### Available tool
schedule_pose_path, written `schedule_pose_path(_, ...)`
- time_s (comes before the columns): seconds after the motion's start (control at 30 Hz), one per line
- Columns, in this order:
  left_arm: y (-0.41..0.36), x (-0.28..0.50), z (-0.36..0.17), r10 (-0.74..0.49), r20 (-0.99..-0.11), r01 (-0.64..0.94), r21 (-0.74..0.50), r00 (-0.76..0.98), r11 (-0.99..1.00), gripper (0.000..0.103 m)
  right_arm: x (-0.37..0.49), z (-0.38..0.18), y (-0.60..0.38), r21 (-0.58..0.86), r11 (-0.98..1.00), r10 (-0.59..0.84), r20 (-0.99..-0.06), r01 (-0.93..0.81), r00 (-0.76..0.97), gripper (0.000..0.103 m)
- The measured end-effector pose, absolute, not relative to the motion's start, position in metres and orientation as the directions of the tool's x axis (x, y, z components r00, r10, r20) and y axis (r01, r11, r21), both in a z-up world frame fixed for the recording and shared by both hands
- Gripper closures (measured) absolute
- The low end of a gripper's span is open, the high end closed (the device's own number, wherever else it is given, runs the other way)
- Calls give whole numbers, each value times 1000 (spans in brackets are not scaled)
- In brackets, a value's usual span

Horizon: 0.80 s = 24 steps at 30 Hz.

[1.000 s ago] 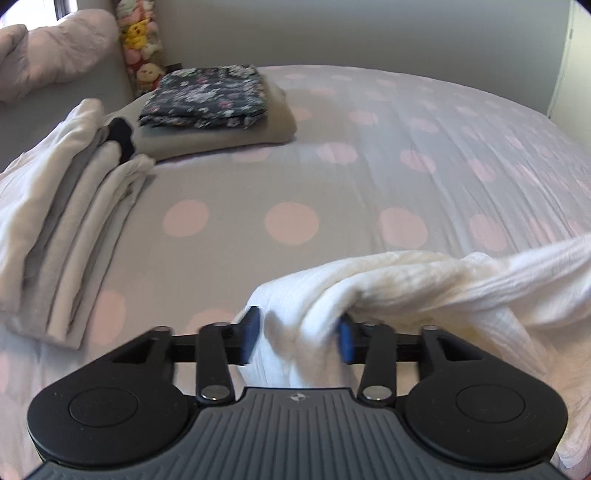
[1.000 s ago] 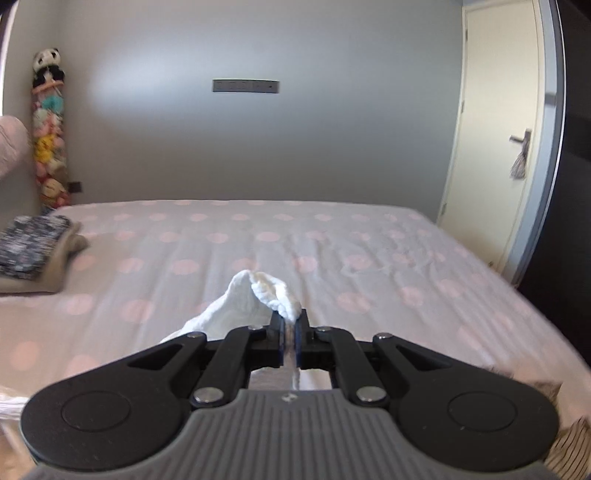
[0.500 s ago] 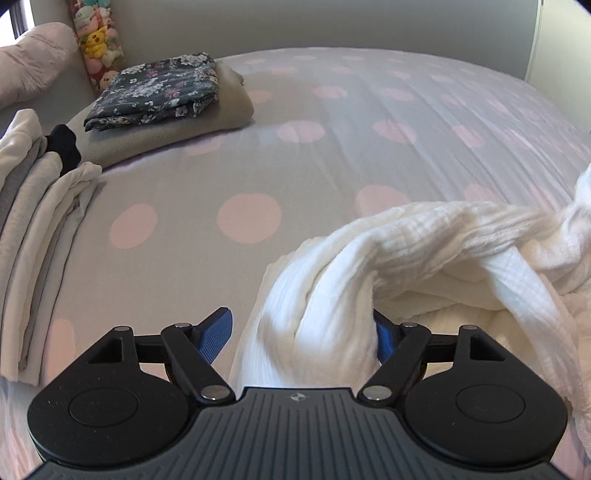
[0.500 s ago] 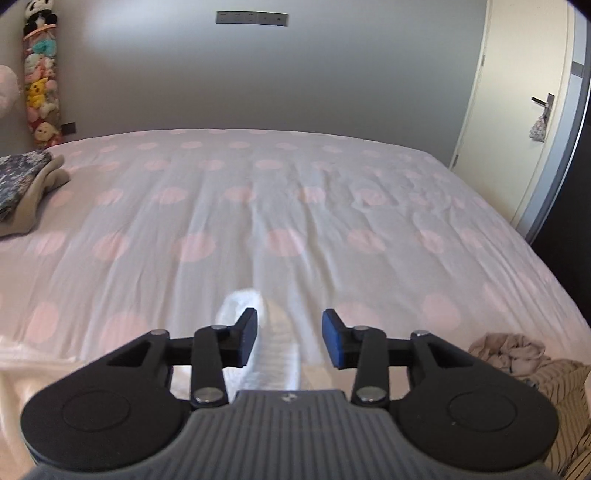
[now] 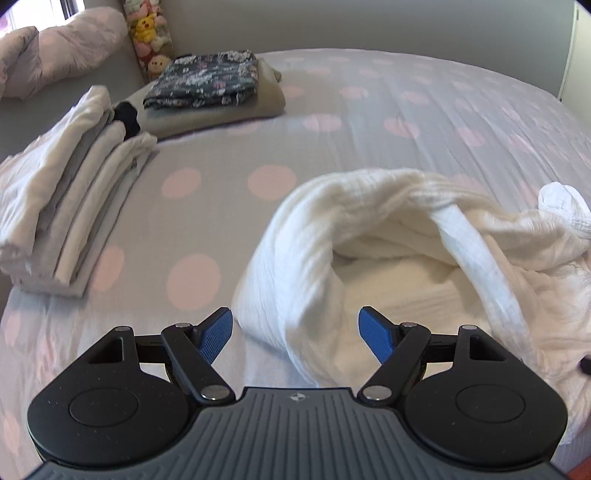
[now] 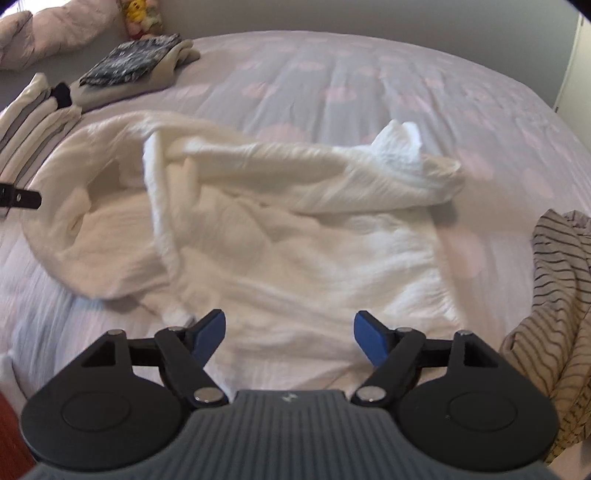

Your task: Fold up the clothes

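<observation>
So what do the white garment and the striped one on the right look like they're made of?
The white garment looks like crinkled cotton gauze, matte: fine ridged weave, soft rumpled folds. The striped garment looks like thin beige jersey knit with dark stripes, draping limply; the fibre cannot be told. Both grippers, left and right, are open.

A bed fills most of both views, covered in a pale grey-lilac sheet printed with large soft pink dots. Behind it stands a plain grey wall. At the far left corner, a column of small plush toys hangs against the wall beside a rumpled pink duvet. Bright daylight enters from a window at the upper left. A strip of cream door shows at the far right edge.
</observation>
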<state>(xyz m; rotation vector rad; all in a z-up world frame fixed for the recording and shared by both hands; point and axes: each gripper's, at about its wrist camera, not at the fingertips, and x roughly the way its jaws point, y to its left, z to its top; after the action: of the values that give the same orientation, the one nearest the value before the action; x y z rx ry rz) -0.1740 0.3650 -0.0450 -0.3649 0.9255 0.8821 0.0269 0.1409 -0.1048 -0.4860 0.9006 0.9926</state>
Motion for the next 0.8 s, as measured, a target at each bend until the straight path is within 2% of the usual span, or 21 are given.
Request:
schedule_pose_path(0.13,361,-179,-51,499,-813,-802,69,299,593,30,11,-125,153,-6,463,466,-849,-886,249,25)
schedule_pose_path(0.2,361,-182,-55,498,-812,-807,59,303,587,38,7,-134,160,-33,456,434,-864,-889,255,33)
schedule_pose_path(0.27,361,-184,-59,498,-811,-813,49,307,581,45,8,-140,164,-21,450,401,-888,-893,223,58)
schedule_pose_path(0.3,361,-185,-61,497,-811,-815,44,309,578,49,9,-141,165,-17,453,391,-895,-892,215,64)
schedule_pose_path(0.33,361,-186,-63,494,-811,-816,37,313,577,58,10,-139,164,-16,456,392,-894,-890,217,77)
schedule_pose_path(0.37,362,-187,-65,485,-812,-814,22,323,580,69,11,-137,162,-16,460,393,-893,-888,219,96)
schedule_pose_path(0.53,363,-194,-67,459,-802,-809,-52,383,585,90,19,-110,148,-55,477,397,-877,-877,270,100)
schedule_pose_path(0.63,366,-197,-63,464,-792,-817,-73,396,572,96,34,-89,134,-104,501,376,-868,-859,325,100)
schedule_pose_path(0.8,370,-202,-59,478,-776,-828,-99,411,552,98,72,-64,97,-145,581,308,-872,-801,381,100)
